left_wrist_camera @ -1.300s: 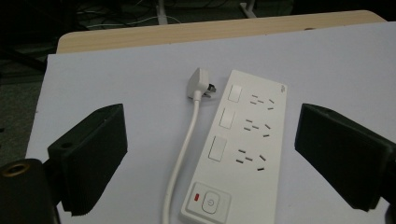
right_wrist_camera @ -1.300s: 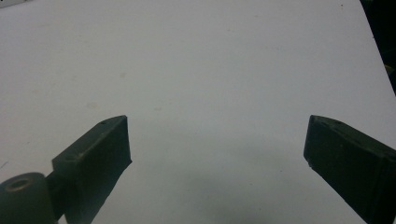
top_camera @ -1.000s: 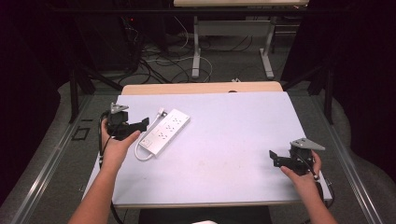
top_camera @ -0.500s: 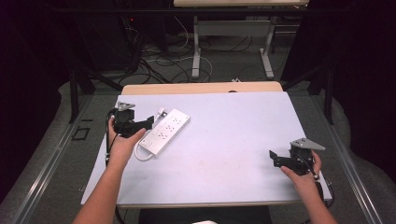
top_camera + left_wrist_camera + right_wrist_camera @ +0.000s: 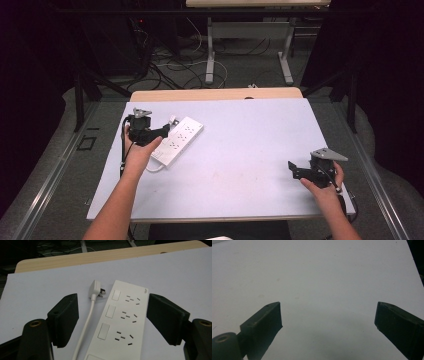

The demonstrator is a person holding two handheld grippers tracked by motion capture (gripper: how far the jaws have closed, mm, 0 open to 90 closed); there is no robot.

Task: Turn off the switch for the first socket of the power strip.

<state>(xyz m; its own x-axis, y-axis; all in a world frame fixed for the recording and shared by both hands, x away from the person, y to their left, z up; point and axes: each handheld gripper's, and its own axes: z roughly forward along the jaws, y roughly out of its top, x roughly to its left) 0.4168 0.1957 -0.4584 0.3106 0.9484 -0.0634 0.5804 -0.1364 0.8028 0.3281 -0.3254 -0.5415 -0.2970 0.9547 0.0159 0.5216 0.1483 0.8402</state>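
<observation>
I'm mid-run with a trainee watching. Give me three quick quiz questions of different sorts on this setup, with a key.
1. True or false: the left claw is closed on the power strip.
2. Which lies beside the strip's far end? A) its own plug B) a screwdriver C) a cup
3. Fill in: the right claw is open over bare ____.

Key: 1 false, it is open, jaws either side of the strip; 2 A; 3 table.

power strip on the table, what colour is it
White, cord and plug too; the power strip shows best in the left gripper view.
</observation>
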